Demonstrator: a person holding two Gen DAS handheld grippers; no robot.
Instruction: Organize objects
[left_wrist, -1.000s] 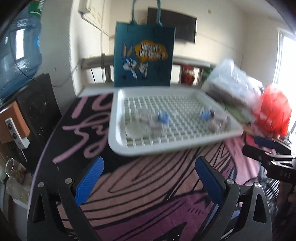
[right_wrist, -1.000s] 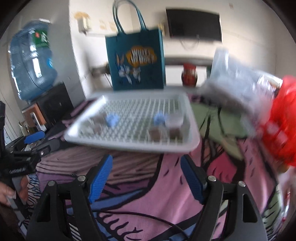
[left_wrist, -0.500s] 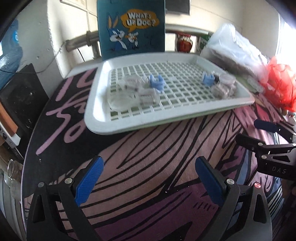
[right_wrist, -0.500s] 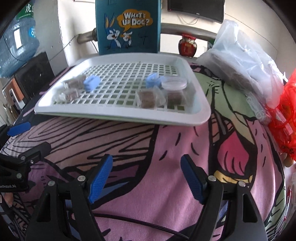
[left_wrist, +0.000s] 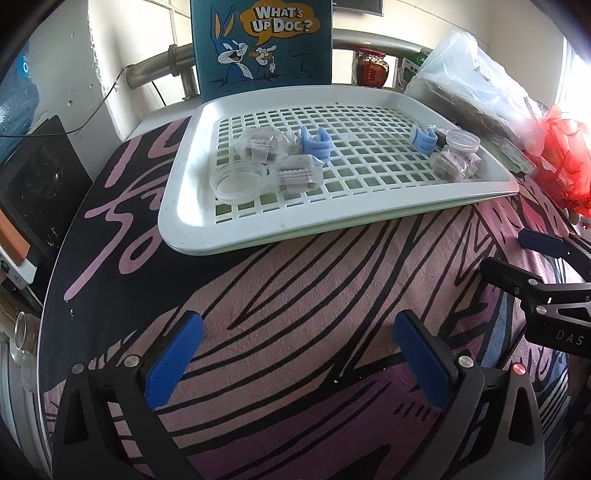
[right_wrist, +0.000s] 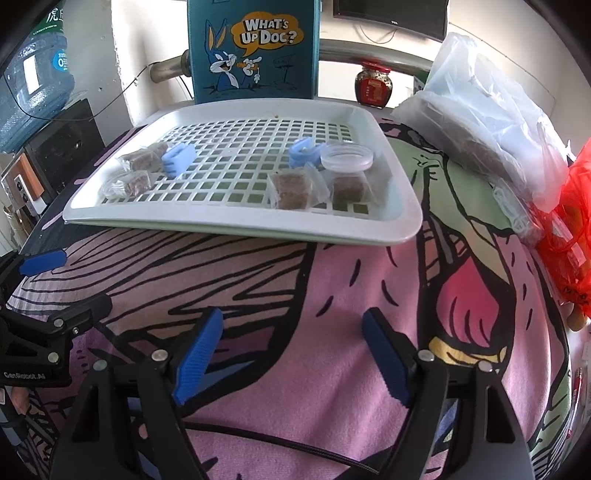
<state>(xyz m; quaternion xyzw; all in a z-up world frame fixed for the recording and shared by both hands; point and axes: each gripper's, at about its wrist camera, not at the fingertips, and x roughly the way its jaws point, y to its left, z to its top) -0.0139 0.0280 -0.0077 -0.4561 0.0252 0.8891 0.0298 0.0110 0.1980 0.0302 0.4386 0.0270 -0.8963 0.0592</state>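
Observation:
A white slotted tray (left_wrist: 258, 236) lies on the patterned cloth ahead of both grippers. Its left half holds a clear round dish (left_wrist: 238, 182), wrapped brown cubes (left_wrist: 295, 177) and a blue clip (left_wrist: 314, 142). Its right half holds a lidded round container (right_wrist: 346, 157), two wrapped cubes (right_wrist: 291, 190) and a second blue clip (right_wrist: 303, 151). My left gripper (left_wrist: 295, 354) is open over bare cloth, short of the tray. My right gripper (right_wrist: 291, 350) hangs to its right; its jaws are opening with nothing between them.
A teal cartoon tote bag (left_wrist: 262, 44) stands behind the tray, with a red jar (right_wrist: 373, 86) beside it. A clear plastic bag (right_wrist: 476, 110) and a red mesh bag (right_wrist: 572, 221) crowd the right side. A water bottle (right_wrist: 33, 74) stands at far left.
Both grippers have dipped and tilted downward toward the cloth, so the tray now sits higher and sharper in both views. Nothing on the tray has moved.

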